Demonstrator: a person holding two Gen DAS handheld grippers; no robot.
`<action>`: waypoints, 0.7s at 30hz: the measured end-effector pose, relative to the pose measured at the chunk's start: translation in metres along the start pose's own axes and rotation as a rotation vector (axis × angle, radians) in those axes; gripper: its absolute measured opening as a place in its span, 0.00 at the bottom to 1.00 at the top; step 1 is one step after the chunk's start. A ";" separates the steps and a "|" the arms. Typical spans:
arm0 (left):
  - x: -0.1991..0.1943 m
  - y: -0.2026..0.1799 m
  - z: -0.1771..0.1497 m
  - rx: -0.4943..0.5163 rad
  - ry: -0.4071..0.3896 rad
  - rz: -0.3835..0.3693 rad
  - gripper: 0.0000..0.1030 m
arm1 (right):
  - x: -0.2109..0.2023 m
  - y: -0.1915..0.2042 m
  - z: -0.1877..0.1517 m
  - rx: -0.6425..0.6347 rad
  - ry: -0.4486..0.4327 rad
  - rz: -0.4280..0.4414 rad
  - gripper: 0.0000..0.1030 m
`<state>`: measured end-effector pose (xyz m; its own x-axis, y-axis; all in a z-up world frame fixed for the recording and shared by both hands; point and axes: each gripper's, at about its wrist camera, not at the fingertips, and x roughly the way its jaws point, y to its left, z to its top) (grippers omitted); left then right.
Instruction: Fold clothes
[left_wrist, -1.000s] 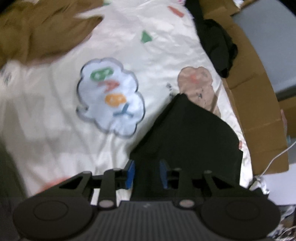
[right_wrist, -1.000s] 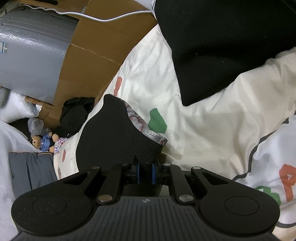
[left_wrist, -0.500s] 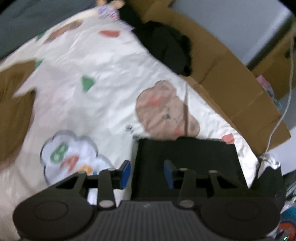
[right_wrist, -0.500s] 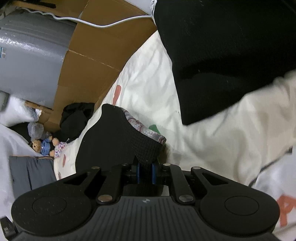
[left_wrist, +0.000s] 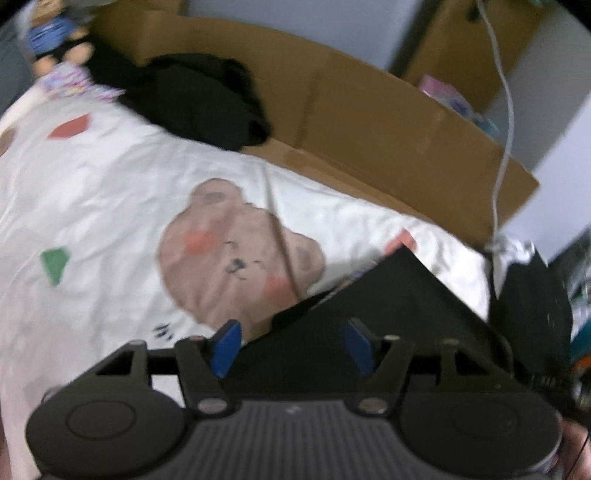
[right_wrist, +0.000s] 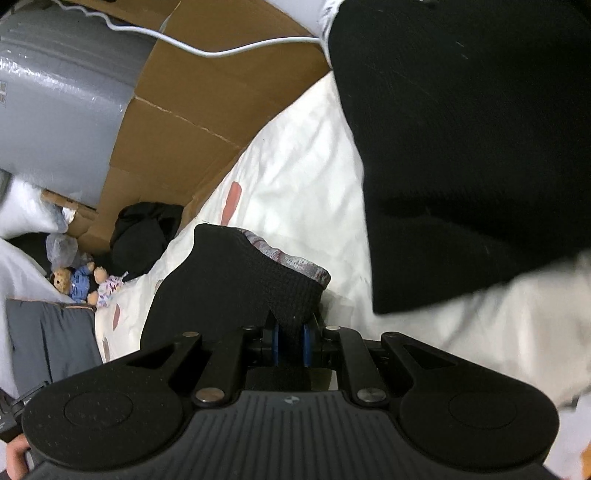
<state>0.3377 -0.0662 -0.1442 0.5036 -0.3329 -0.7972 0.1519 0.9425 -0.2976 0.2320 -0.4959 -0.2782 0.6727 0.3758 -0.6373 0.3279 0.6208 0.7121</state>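
In the left wrist view my left gripper (left_wrist: 293, 345) hangs over a flat black garment (left_wrist: 388, 306) on the white printed bedsheet (left_wrist: 110, 206). Its jaws are opening and stand wide. The cloth lies between and under the blue pads (left_wrist: 225, 347), and they do not press on it. In the right wrist view my right gripper (right_wrist: 290, 336) is shut on a raised fold of a black garment (right_wrist: 229, 280) with a grey patterned lining (right_wrist: 295, 260). A large black garment (right_wrist: 461, 129) fills the upper right of that view.
Brown cardboard (left_wrist: 369, 122) walls the bed's far edge, with a black clothes pile (left_wrist: 199, 99) and a small teddy doll (left_wrist: 55, 37) against it. A white cable (left_wrist: 506, 110) hangs at the right. A grey case (right_wrist: 62, 92) and folded grey cloth (right_wrist: 48, 339) lie to the left.
The left gripper's jaws have spread wide and let go of the black garment, and its view has rolled and swung toward the cardboard. The right gripper shifted slightly, still clamped on its fold.
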 end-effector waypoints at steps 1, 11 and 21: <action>0.005 -0.004 0.004 0.002 0.006 -0.011 0.76 | 0.001 0.001 0.003 -0.011 0.006 -0.001 0.12; 0.046 -0.030 0.025 0.104 0.056 -0.025 0.84 | 0.016 0.010 0.038 -0.121 0.088 -0.002 0.12; 0.072 -0.044 0.045 0.155 0.084 -0.094 0.90 | 0.030 0.028 0.068 -0.232 0.130 -0.022 0.12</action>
<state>0.4049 -0.1305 -0.1646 0.4095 -0.4149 -0.8125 0.3271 0.8981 -0.2938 0.3064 -0.5138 -0.2575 0.5711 0.4361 -0.6954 0.1706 0.7657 0.6202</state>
